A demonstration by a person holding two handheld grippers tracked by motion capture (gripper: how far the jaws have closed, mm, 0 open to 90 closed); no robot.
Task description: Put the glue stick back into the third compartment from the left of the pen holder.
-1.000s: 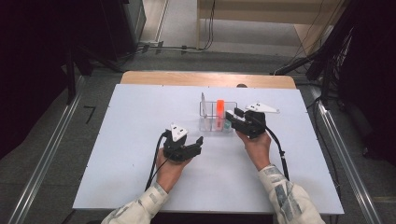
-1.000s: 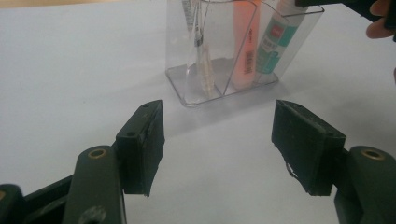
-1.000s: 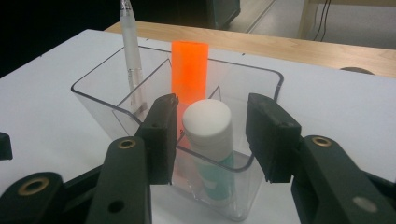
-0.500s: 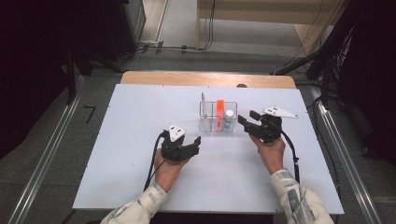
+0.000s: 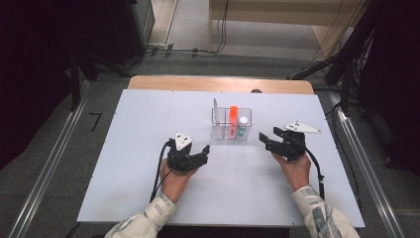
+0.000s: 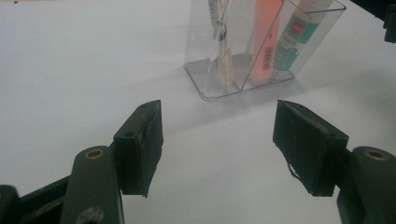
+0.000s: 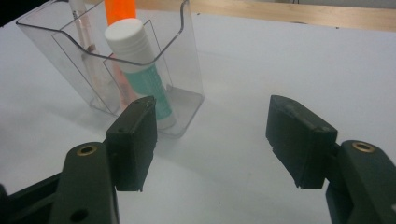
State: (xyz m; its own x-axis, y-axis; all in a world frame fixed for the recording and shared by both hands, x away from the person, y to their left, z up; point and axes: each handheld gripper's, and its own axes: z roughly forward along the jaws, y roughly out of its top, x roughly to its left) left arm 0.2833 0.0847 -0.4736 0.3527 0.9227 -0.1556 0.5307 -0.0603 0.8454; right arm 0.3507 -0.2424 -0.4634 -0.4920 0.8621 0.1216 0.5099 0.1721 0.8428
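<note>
A clear plastic holder point(image 5: 220, 131) stands on the white board, right of centre. It holds a clear pen point(image 5: 215, 110), an orange marker point(image 5: 233, 116) and a white-capped glue stick point(image 5: 242, 122), each upright in its own compartment. My left gripper point(image 5: 204, 153) rests open, near and to the left of the holder point(image 6: 205, 88), with nothing between its jaws point(image 6: 219, 140). My right gripper point(image 5: 265, 140) stands just right of the holder, pointing at it. Its jaws have just been opening and are empty point(image 7: 215, 135). The glue stick point(image 7: 135, 60) is close ahead of its left jaw.
The white board point(image 5: 124, 148) lies on a wooden table whose far edge point(image 5: 198, 83) shows behind it. Metal rails point(image 5: 49, 163) run along the floor on both sides. Cables and dark equipment point(image 5: 346, 59) sit beyond the table.
My right gripper has drawn back to the right, away from the holder, and its jaws have widened. The glue stick now shows uncovered in the holder. The left gripper has stayed put.
</note>
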